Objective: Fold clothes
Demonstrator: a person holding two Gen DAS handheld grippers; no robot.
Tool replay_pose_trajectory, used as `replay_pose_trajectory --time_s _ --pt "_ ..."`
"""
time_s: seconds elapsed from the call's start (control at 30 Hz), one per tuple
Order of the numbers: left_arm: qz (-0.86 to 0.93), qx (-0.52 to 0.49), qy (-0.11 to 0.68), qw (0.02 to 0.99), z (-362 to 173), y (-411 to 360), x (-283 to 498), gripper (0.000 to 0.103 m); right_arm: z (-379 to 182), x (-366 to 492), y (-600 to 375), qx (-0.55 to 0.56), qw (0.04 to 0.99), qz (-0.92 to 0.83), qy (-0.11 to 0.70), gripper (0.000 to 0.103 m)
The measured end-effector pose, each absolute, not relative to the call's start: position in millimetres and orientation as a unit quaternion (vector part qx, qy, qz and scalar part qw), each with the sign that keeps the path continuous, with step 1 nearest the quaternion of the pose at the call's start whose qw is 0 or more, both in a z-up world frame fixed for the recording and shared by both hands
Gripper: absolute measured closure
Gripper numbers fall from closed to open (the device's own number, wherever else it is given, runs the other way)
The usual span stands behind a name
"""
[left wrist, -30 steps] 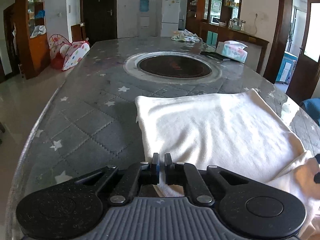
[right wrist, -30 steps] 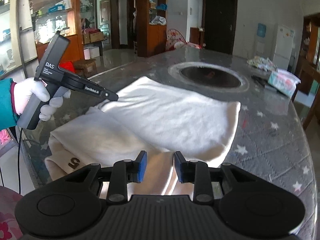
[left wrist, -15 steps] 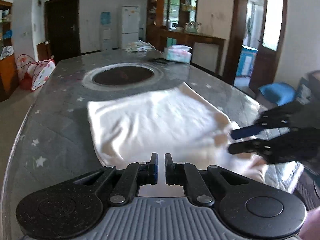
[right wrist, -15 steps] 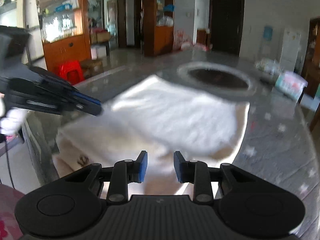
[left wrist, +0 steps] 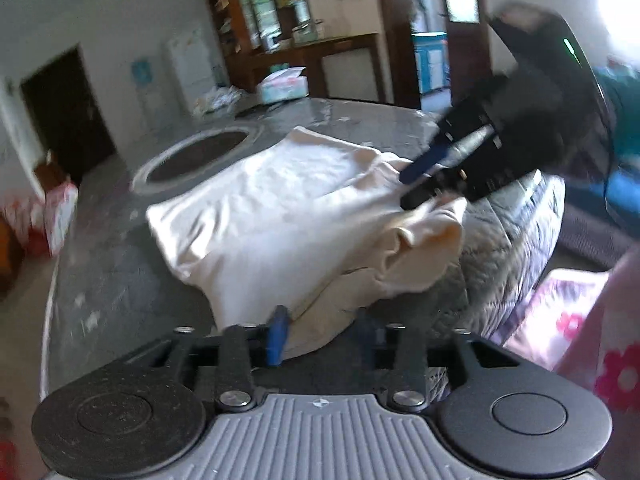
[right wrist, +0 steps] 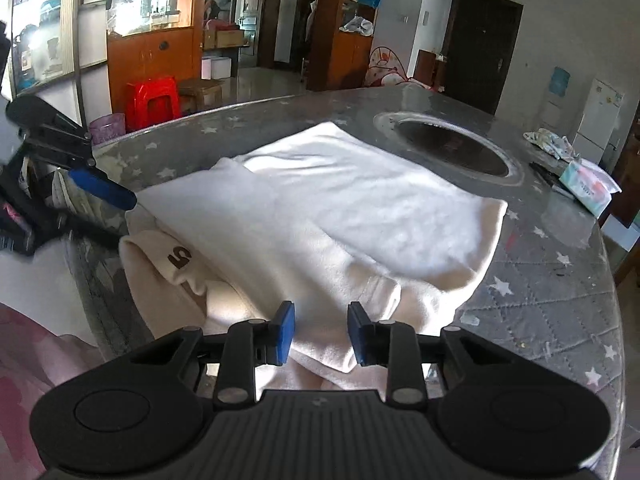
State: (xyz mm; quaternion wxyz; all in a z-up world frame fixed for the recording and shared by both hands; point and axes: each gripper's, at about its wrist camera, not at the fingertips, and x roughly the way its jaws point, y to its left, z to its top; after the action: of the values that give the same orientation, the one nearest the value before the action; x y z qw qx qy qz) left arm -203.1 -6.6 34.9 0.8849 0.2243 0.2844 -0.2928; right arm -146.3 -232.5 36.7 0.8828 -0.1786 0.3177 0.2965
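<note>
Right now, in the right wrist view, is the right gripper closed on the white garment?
No, the right gripper is open, its blue pads apart, with the white garment lying ungripped beneath them.

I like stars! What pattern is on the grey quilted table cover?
White stars on the grey quilted table cover, clearest in the right wrist view.

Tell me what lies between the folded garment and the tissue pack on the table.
In the right wrist view, the dark round recess and bare tabletop separate the cream garment from the tissue pack.
</note>
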Motion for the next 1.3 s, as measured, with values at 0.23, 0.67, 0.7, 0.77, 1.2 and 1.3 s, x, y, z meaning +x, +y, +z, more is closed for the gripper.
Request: replay_pose_trajectory --time_s 0.23,0.67,0.7,0.77,1.2,1.3 --pt "-0.309 0.269 0.242 0.880 17.9 -28.7 -205.2 0.060 46.8 -167.7 -237.1 -0.211 0.876 0.304 0.309 0.066" --pt "-0.320 0.152 0.248 0.902 47.4 -19.4 -154.1 0.094 34.7 -181.3 -228.7 -0.284 0.858 0.331 0.270 0.046" --pt "-0.322 0.145 0.251 0.901 49.0 -18.9 -149.6 0.094 33.1 -180.9 -227.2 -0.289 0.858 0.333 0.265 0.046" --pt "-0.323 0.136 0.256 0.901 50.4 -18.0 -140.7 0.094 29.9 -180.1 -224.1 -0.299 0.856 0.337 0.255 0.047" --pt "-0.331 0.160 0.267 0.891 33.6 -5.1 -153.3 0.073 41.0 -134.8 -228.9 -0.218 0.850 0.347 0.330 0.090" --pt "-0.323 0.175 0.262 0.892 28.6 -0.3 -167.8 0.062 45.3 -131.3 -226.9 -0.213 0.848 0.350 0.336 0.090"
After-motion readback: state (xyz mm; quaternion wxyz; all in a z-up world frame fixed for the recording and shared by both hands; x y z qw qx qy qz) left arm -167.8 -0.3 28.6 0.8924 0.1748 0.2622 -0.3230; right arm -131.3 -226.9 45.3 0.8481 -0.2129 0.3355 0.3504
